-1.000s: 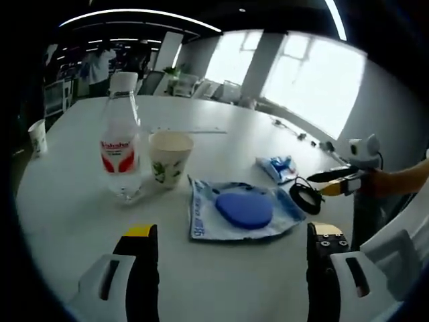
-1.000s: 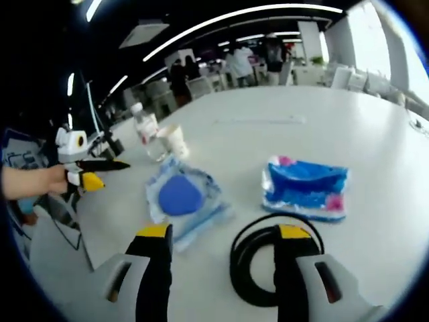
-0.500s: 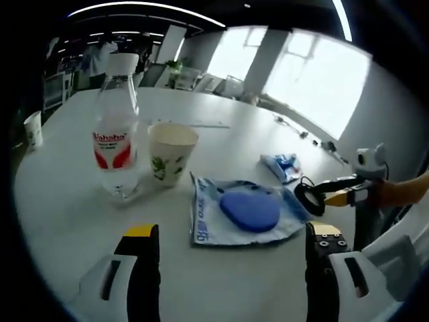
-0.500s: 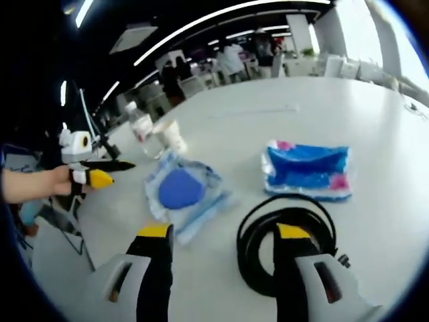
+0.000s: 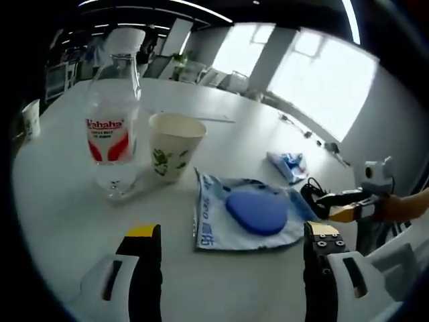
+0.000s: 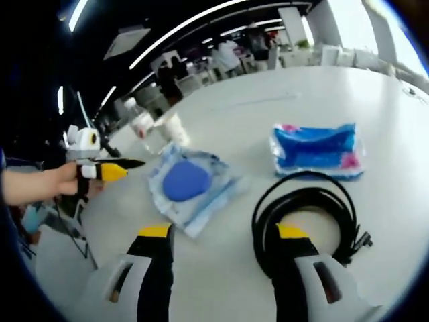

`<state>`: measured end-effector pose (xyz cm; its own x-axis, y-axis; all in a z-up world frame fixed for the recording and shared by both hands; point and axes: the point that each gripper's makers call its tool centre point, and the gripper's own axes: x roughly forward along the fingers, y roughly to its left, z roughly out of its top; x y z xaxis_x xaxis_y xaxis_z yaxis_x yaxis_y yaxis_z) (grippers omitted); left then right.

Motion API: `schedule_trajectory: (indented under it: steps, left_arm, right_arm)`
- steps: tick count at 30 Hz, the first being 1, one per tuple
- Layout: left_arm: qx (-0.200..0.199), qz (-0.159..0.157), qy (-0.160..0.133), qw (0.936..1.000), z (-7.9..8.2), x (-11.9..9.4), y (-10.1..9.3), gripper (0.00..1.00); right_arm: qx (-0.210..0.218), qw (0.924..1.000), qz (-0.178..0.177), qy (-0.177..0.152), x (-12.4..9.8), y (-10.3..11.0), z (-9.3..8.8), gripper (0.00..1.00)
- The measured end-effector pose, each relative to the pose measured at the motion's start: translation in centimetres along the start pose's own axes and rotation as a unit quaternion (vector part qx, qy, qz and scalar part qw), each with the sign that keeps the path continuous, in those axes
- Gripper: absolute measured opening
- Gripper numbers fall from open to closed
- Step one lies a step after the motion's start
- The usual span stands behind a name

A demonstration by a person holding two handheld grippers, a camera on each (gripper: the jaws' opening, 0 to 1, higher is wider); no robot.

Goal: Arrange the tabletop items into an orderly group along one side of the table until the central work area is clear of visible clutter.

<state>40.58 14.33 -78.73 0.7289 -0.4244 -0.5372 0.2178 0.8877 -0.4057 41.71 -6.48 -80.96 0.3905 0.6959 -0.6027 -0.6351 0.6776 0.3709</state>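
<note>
Hovering with jaws spread wide: left gripper point(image 5: 231, 235) facing the blue pouch point(image 5: 249, 213), paper cup point(image 5: 174, 145) and water bottle point(image 5: 112, 127) on the white table point(image 5: 60, 215). Right gripper point(image 6: 224, 235), likewise gaping, straddling the near edge of the coiled black cable point(image 6: 310, 218), beside the blue wipes pack point(image 6: 316, 151).

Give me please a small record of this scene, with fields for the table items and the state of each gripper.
surface: white table
bottle: clear water bottle with red label, upright
cup: paper cup, upright, close beside the bottle
pouch: clear plastic bag holding a blue pad, flat
packet: blue packet, flat, beyond the cable
cable: black coiled cable, right jaw over its near loop
left gripper: jaws open, holding nothing
right gripper: jaws open, holding nothing
</note>
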Motion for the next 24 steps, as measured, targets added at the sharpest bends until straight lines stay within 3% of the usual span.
schedule_trajectory:
  steps: [6,10,16,24]
  left_arm:
    - [-0.004,0.002,0.008,1.0000,0.1,0.5,0.3,0.84]
    - [-0.005,0.002,0.011,0.9999,0.2,0.9,0.4,0.83]
    - [-0.007,-0.001,0.016,0.9998,0.1,1.3,0.3,0.82]
    - [-0.026,0.004,0.027,0.9993,-0.2,1.2,0.6,0.78]
  right_arm:
    - [-0.007,0.9998,-0.017,-0.009,0.0,0.1,0.2,0.55]
    - [0.003,0.9991,-0.026,-0.034,-0.3,0.6,1.0,0.51]
    - [0.013,0.9996,0.001,-0.025,1.0,2.4,0.8,0.51]
    - [0.047,0.9987,0.015,-0.016,2.2,3.3,0.7,0.48]
